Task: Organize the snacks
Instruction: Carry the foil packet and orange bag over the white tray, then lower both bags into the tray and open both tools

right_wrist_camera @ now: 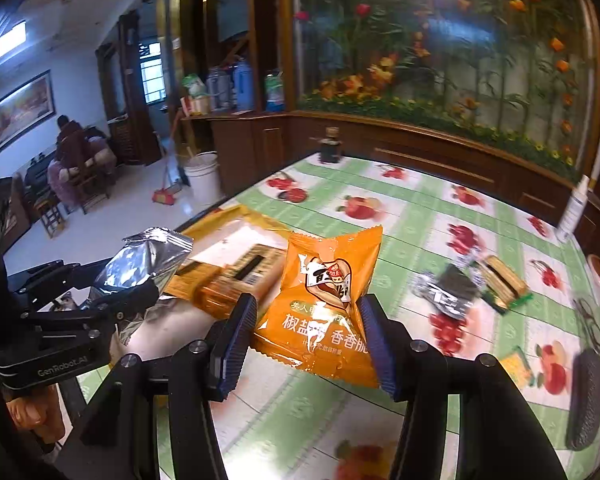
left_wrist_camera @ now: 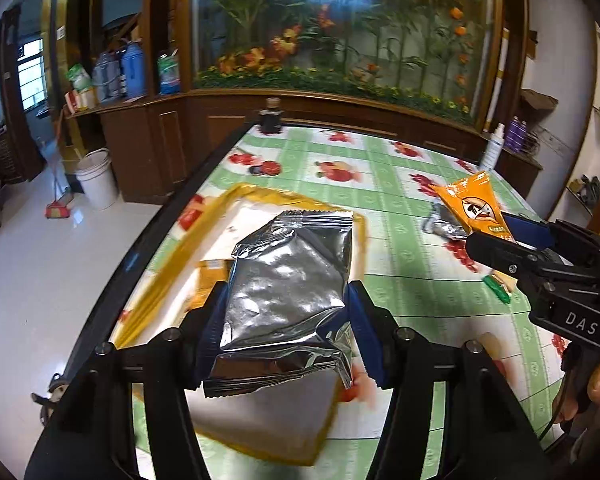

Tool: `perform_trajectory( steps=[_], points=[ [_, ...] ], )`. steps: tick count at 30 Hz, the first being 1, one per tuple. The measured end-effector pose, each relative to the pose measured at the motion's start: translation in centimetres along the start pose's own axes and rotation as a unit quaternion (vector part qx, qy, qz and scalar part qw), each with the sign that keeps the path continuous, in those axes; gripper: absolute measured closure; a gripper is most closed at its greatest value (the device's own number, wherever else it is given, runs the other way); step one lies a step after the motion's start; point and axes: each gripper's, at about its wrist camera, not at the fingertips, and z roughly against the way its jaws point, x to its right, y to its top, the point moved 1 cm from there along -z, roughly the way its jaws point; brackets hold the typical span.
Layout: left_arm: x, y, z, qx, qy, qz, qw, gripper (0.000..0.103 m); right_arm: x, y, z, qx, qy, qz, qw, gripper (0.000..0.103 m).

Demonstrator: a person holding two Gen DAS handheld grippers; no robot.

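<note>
At the bottom centre of the left wrist view, the fingers of the left gripper (left_wrist_camera: pixel 284 320) are clamped on a crinkled silver foil snack packet (left_wrist_camera: pixel 288 280), held above a shallow yellow-rimmed cardboard tray (left_wrist_camera: pixel 236 196). In the right wrist view, the right gripper (right_wrist_camera: pixel 306 340) fingers are clamped on an orange plastic snack packet (right_wrist_camera: pixel 328 300) at the centre. Farther on the green fruit-patterned tabletop (right_wrist_camera: pixel 420 200), at the right, lie a dark foil packet (right_wrist_camera: pixel 448 288) and a green-edged biscuit packet (right_wrist_camera: pixel 500 284).

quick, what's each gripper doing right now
left gripper: closed on the silver snack packet.
right gripper: closed on the orange snack packet.
</note>
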Motion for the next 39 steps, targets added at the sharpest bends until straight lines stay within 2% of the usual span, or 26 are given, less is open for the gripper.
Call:
perform_trajectory(
  steps=[6,11,21,39],
  points=[
    [-2.7,-0.9,-0.3,-0.008,0.021,0.018,0.9996,0.045,-3.6,0.9,-3.4,-0.014,0.032,0.024,0.999,0.048],
    [-3.5,-1.6,-0.7,-0.014,0.028,0.019,0.9993,0.045,-4.9,1.4,-6.3,-0.027,0.044,0.029,0.998,0.048],
    [-3.2,-3.0,-1.9,-0.035,0.012,0.014,0.9992,0.045,-5.3,1.4,-10.7,-0.049,0.047,0.026,0.997,0.048],
    [-4.0,-4.3,-3.4,-0.064,0.012,0.016,0.9978,0.045,-5.7,2.1,-13.7,-0.053,0.043,0.037,0.997,0.048]
  ],
)
